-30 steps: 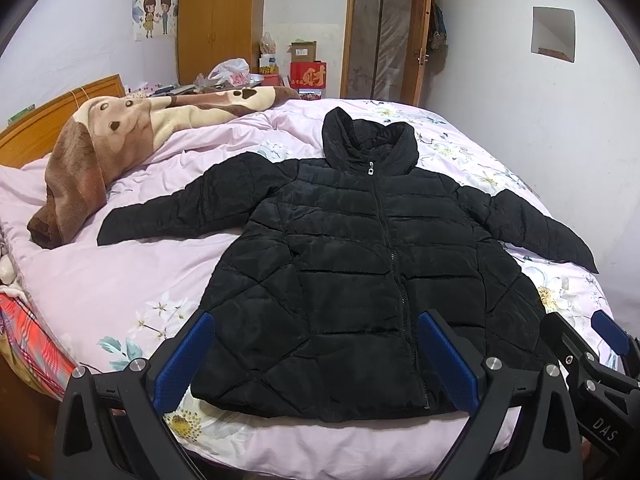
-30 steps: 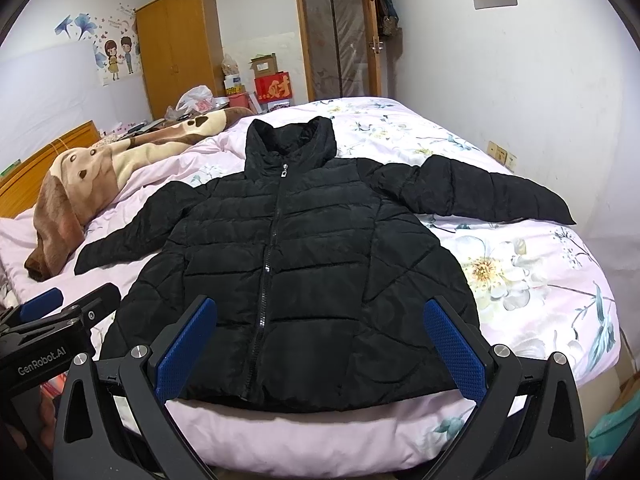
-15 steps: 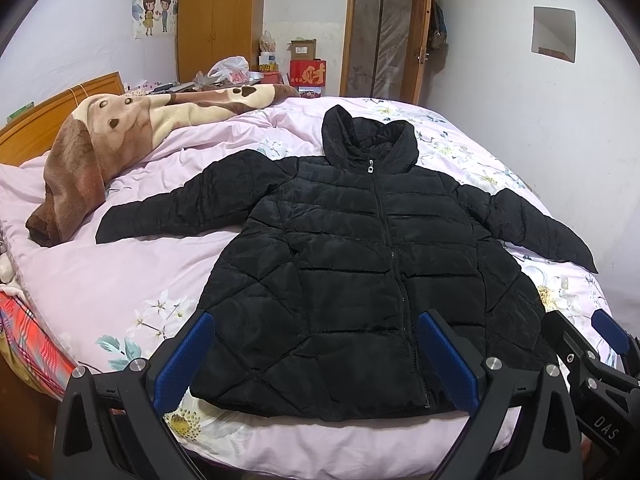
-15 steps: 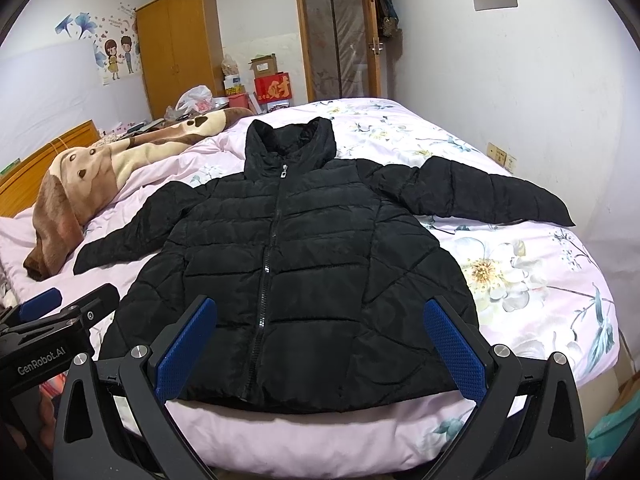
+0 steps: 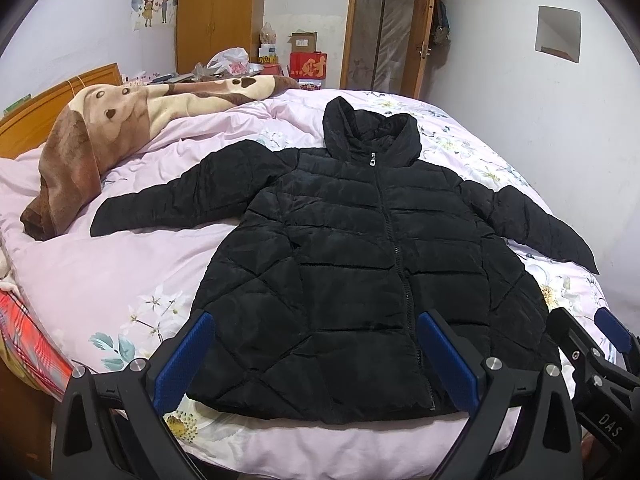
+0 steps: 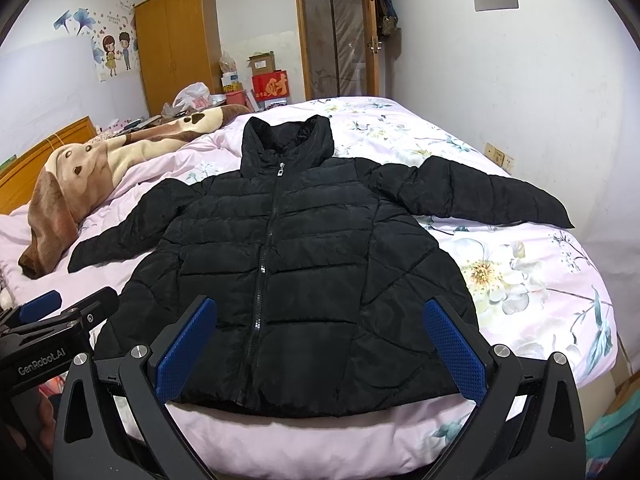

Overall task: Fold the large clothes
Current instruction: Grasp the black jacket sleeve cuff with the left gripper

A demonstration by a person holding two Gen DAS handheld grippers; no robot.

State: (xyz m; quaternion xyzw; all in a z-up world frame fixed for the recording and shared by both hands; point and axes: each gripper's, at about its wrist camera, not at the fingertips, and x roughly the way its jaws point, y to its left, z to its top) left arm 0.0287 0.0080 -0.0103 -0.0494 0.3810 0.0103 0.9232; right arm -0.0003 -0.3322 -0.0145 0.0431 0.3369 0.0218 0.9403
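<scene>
Blue-padded left gripper (image 5: 316,360) and right gripper (image 6: 318,346) both spread wide, empty, hovering at the hem of black puffer jacket (image 5: 360,264). Jacket runs straight ahead, hood far, sleeves out sideways; each gripper nearer its own sleeve.

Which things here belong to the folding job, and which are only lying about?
For the job: black padded jacket, spread flat on the bed; left gripper and right gripper, both open.

Lying about: dog-print blanket, red box, plastic bag, wardrobe.
</scene>
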